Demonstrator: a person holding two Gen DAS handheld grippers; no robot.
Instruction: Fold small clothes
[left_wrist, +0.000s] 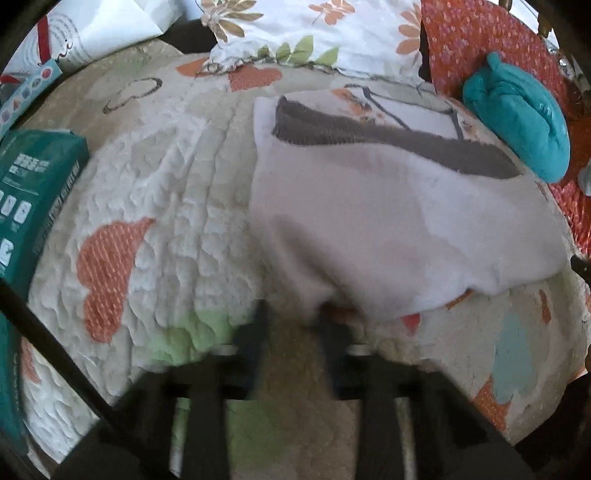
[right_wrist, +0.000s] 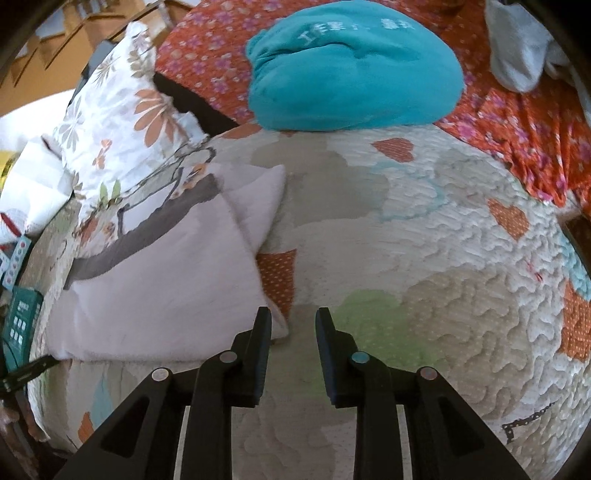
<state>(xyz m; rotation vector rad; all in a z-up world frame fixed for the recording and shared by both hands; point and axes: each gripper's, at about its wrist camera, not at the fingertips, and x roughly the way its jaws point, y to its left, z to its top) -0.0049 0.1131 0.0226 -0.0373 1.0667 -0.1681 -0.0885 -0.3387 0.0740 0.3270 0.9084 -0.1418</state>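
1. Left wrist view, left edge of the frame: a teal box (left_wrist: 33, 199) lies on the quilted bedspread (left_wrist: 177, 184), which carries orange, green and blue patches.
2. Left wrist view, bottom centre: the left claw (left_wrist: 291, 321) is blurred. Its two fingers stand apart, and the right finger meets the near hem of the pale garment (left_wrist: 388, 229). Whether cloth is pinched cannot be told.
3. Left wrist view, centre to right: the pale garment lies flat on the bedspread, with a dark grey band (left_wrist: 388, 136) across its far end.
4. Left wrist view, upper centre: a floral pillow (left_wrist: 314, 33) rests beyond the garment. At the upper right, a teal bundle (left_wrist: 517, 118) sits on an orange floral cloth (left_wrist: 461, 48).
5. Right wrist view, left half of the frame: the pale garment (right_wrist: 159, 288) lies on the bedspread (right_wrist: 424, 258), one section folded over along its right edge.
6. Right wrist view, bottom centre: the right claw (right_wrist: 291, 314) is released, fingers apart and empty. Its left finger (right_wrist: 262, 332) sits just beside the garment's near corner.
7. Right wrist view, top centre: the teal bundle (right_wrist: 351, 66) rests at the far edge of the bedspread.
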